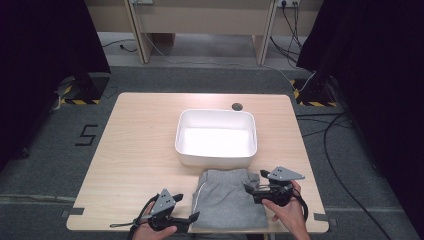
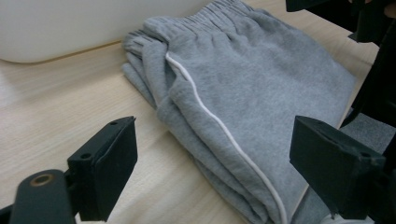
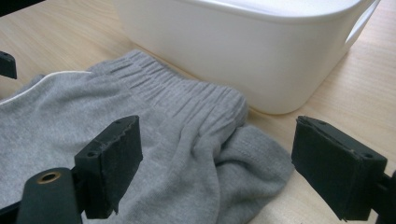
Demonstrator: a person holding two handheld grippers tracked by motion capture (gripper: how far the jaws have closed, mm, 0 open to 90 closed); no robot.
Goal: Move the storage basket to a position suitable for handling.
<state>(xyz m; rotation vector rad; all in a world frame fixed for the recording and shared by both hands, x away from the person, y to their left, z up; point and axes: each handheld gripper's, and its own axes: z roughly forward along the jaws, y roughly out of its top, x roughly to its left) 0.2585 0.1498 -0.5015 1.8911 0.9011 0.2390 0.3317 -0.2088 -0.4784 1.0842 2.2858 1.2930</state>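
Observation:
Folded grey sweatpants [image 1: 227,199] with a thin white side stripe lie at the table's near edge, just in front of a white plastic tub [image 1: 216,137]. My left gripper [image 1: 192,218] is at the pants' near left corner, open, its jaws spread around the striped edge of the sweatpants [image 2: 243,102]. My right gripper [image 1: 248,189] is at the pants' right side near the waistband, also open, low over the elastic waistband of the sweatpants [image 3: 187,121], with the tub [image 3: 243,56] right behind. Neither gripper holds anything.
The tub is empty and stands mid-table. A round cable hole [image 1: 237,106] sits at the table's far edge. Bare wood spreads to the left of the tub. Cables [image 1: 335,150] run over the floor to the right of the table.

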